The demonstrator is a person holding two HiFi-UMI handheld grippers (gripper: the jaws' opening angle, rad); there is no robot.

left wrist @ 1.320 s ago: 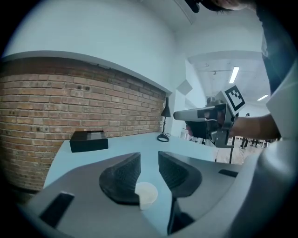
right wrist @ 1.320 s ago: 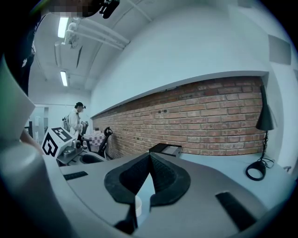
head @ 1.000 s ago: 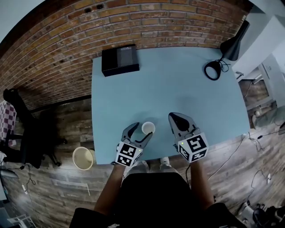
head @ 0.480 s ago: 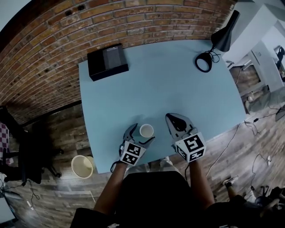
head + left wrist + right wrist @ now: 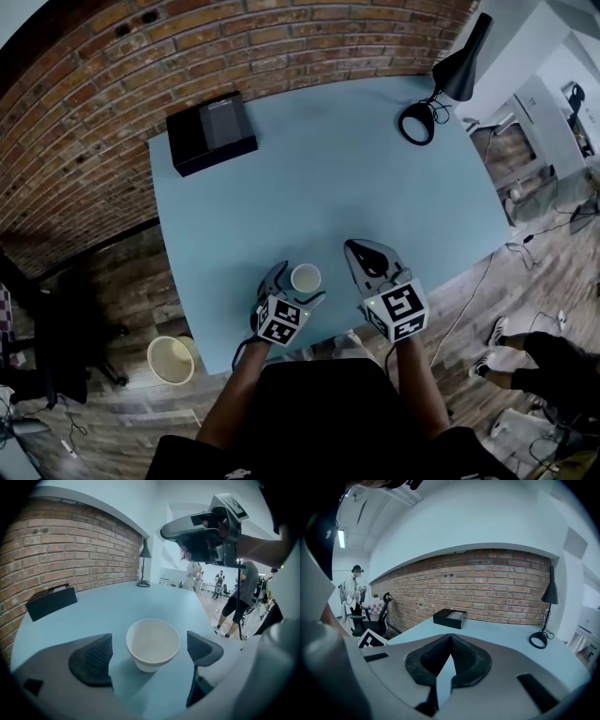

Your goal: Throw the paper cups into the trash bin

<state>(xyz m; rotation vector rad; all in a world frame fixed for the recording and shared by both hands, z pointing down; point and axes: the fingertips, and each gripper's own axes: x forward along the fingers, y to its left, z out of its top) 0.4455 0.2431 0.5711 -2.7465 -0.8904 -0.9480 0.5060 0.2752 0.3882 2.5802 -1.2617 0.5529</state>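
Left gripper view: my left gripper (image 5: 151,654) has its jaws opening wide, pads either side of the paper cup (image 5: 153,644) w/ a gap each side, not touching it. Cup stands upright, mouth up, dead centre between the pads on the blue worktop (image 5: 112,606), near the front edge. Its axis is vertical, so closing straight in should catch the wall. Right gripper (image 5: 367,255) sits just right of the cup, jaws together, nothing in them. Head view: trash bin (image 5: 172,359) is on the floor off the worktop's near-left corner, i.e. left & below my left gripper, so left looks the nearer hand for the carry.
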